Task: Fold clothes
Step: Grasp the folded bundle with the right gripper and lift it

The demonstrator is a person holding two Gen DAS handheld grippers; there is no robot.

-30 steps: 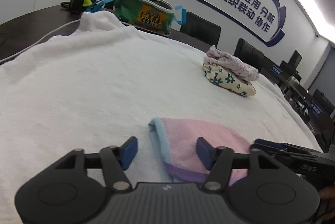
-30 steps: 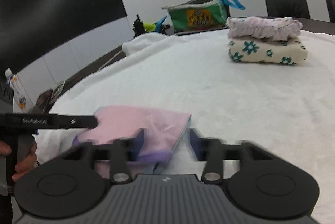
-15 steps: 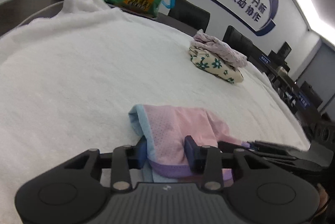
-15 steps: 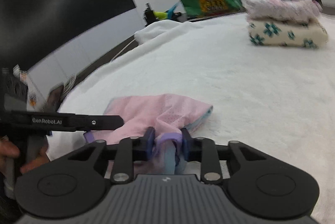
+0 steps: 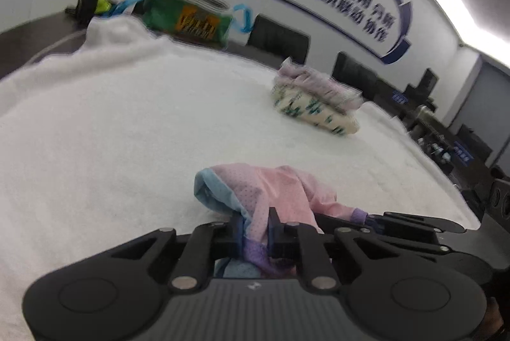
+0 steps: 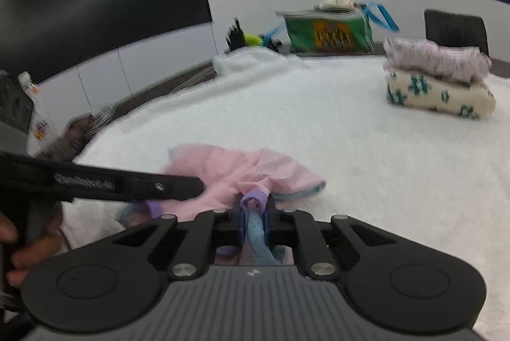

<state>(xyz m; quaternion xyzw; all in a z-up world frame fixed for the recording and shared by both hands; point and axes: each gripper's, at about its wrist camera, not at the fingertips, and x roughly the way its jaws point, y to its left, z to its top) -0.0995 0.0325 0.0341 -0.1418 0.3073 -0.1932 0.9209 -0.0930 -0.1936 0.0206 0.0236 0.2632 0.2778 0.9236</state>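
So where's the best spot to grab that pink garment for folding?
By its purple-banded near edge, from the near side. The pink garment lies bunched with that edge facing both grippers; the left gripper and right gripper are closing on it there, cloth between the jaws.

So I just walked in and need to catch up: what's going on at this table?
A person is folding clothes with a handheld gripper in each hand. Both the left gripper and the right gripper are closing on the near edge of a small pink garment, bunching it on the white blanket. Two folded pieces already sit in a stack farther back, with a green bag behind.
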